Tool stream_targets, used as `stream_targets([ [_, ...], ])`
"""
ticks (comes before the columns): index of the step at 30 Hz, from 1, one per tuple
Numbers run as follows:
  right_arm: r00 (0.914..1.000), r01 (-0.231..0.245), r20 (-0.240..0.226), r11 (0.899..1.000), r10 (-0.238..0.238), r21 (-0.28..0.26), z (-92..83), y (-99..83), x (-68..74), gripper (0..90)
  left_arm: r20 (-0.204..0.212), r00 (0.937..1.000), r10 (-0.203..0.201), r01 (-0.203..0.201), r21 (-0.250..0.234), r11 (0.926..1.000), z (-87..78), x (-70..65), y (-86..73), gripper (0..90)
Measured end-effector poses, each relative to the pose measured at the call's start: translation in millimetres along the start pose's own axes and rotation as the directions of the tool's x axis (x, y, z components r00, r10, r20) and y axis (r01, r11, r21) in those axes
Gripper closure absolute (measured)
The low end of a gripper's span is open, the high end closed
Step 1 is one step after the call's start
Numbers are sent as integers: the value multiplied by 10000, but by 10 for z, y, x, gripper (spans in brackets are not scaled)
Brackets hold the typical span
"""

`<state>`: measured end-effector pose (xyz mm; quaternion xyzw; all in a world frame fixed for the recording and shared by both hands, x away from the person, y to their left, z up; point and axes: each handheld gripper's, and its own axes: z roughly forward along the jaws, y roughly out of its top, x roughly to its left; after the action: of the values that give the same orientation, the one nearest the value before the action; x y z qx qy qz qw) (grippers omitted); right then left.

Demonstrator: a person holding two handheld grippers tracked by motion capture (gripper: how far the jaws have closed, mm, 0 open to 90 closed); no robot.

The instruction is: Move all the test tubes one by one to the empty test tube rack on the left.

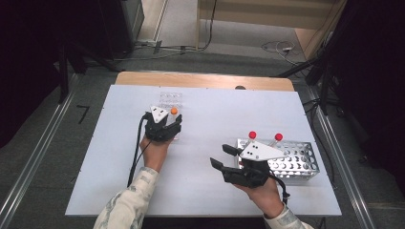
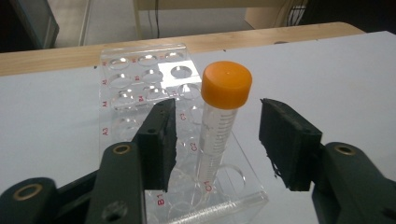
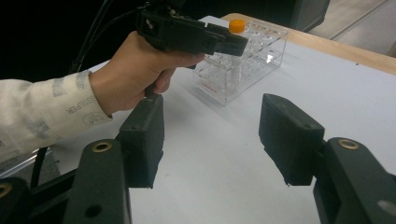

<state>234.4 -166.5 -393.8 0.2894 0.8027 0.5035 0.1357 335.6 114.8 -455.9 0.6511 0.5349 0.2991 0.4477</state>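
- Over at the far left of the white table (image 1: 200,191), my left claw (image 2: 217,135) sits at the clear plastic rack (image 2: 140,84), with the orange-capped tube (image 2: 219,126) between its jaws.
- Jaws on that one are partway open. Neither pad touches the tube; there's a gap on both sides, so I'm not gripping anything.
- Tube stands in the near row of the rack, in the hole marked C1. Long axis runs pretty much straight up and down, maybe a slight lean, orange cap on top and the bottom end down in the hole.
- From the high view, the cap shows just beside the claw's grey plate, near the rack's front edge.
- My right claw (image 3: 210,140) hangs above bare table, well apart from the clear rack, jaws wide and nothing between them.
- Just beside my right hand (image 1: 265,193) is the metal rack (image 1: 301,160), with two red-capped tubes (image 1: 252,135) standing upright in it, caps up.
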Motion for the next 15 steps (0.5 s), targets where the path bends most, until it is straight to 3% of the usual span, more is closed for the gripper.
stream_targets([
  [8, 9997, -127, 216, 9998, 131, -175, -116, -20, -53, 390, 109, 9995, -286, 285, 39, 9996, -149, -11, -35, 250],
  [15, 9985, -251, 479, 9991, 267, -336, -237, -42, -130, 389, -238, 9989, -395, 389, -247, 9989, -311, 49, -23, 200],
])
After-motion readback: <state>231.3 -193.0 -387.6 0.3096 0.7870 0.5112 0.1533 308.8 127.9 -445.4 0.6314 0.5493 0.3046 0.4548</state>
